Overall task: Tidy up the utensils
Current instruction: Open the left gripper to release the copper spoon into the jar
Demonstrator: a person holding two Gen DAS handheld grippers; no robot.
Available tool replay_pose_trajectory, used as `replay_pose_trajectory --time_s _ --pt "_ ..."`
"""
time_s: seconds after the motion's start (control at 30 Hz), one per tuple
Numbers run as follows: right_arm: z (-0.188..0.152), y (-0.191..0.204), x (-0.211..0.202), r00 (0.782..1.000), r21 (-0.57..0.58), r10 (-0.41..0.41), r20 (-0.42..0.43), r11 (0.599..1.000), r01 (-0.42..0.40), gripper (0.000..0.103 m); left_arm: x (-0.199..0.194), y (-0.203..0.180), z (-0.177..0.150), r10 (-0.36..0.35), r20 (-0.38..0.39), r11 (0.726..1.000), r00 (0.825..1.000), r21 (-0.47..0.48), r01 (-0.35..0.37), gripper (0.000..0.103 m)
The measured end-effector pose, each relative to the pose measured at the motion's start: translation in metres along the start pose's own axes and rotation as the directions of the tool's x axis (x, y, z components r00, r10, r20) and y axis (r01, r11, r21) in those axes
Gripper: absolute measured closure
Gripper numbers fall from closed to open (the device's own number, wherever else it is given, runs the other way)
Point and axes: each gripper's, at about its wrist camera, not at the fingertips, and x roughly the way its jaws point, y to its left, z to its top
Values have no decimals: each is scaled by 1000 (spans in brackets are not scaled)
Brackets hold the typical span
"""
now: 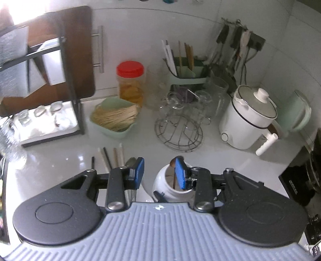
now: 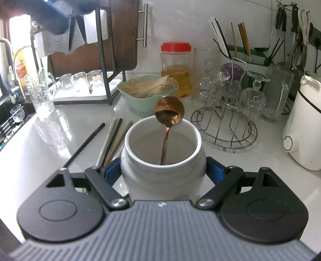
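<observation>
My right gripper (image 2: pixel 163 170) is shut on a white ceramic jar (image 2: pixel 162 176), one blue pad on each side of its body. A copper spoon (image 2: pixel 169 112) stands in the jar with its bowl up. Several chopsticks (image 2: pixel 109 140) lie on the white counter just left of the jar. In the left wrist view my left gripper (image 1: pixel 159 173) hangs open above the counter with nothing between its pads. The jar (image 1: pixel 160 180) sits below and behind its right finger, and the chopsticks (image 1: pixel 111 158) lie beyond its left finger. That gripper shows as a blurred blue shape (image 2: pixel 54 18) at the right wrist view's top left.
Behind the jar are a green basket of straw sticks (image 2: pixel 146 90), a red-lidded plastic jar (image 2: pixel 176 68) and a wire rack with glasses (image 2: pixel 226 112). A green utensil holder (image 2: pixel 248 58) stands at the wall. A white electric pot (image 2: pixel 303 128) is right, a dish rack (image 2: pixel 84 84) and sink (image 2: pixel 12 118) left.
</observation>
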Motion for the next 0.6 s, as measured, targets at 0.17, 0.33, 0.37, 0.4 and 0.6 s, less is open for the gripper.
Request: replay_pose_trajectory --time_s 0.17,0.33,0.37,0.4,0.6 --pt "0 -1 -3 1000 -13 13 -15 1000 -13 13 -18 1 -31 65 13 997 998 -43 -64 64" --pt "0 -1 -6 999 -32 29 -28 999 -30 13 -35 9 -66 92 2 989 996 -113 -91 64" --pt "0 -1 -6 999 -30 29 -32 999 -30 13 -38 12 -72 98 1 987 995 -124 -97 64" --pt "1 -1 -6 999 -26 28 -35 999 -28 13 -39 14 -76 104 -3 986 995 -134 -104 64" --pt "-1 2 -6 1000 -13 9 -28 1000 -9 13 -31 39 -93 113 -21 977 993 -182 -115 64"
